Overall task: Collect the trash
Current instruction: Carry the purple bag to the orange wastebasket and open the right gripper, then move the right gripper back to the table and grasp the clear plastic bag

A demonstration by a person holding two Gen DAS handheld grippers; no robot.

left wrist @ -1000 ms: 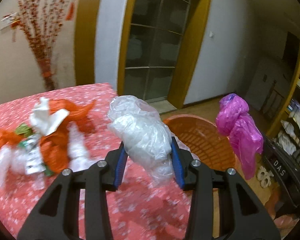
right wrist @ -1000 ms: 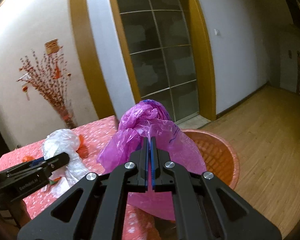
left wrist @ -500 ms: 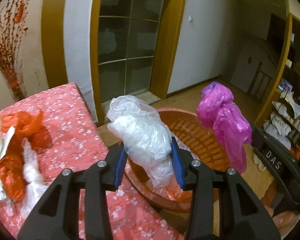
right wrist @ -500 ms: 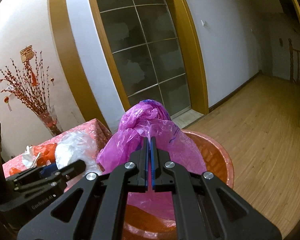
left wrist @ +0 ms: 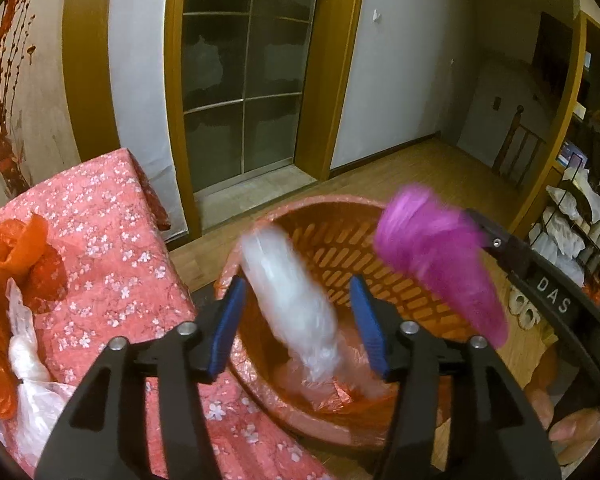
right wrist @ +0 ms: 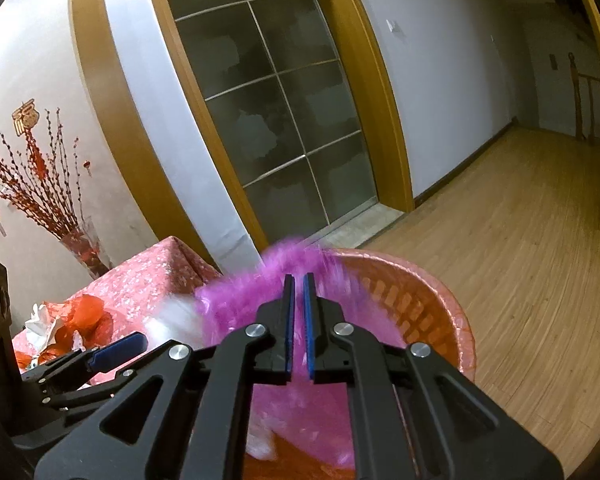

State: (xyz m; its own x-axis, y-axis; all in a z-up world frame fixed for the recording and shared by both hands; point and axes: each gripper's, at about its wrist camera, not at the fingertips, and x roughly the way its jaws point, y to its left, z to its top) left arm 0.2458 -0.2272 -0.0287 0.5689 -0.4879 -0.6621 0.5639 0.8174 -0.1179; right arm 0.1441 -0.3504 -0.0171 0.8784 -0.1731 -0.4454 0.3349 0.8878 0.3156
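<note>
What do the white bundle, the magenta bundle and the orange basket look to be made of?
White bundle: probably thin clear-whitish plastic film, translucent and crumpled, though blurred. Magenta bundle: seemingly thin plastic bag film too, bright and slightly see-through; blur hides detail. Orange basket: apparently rigid moulded plastic, with rows of slots in its wall and a rolled rim.

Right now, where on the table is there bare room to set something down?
The pink tablecloth is bare between the orange bags and the table edge by the orange basket. The left side is crowded with orange and clear bags.
</note>
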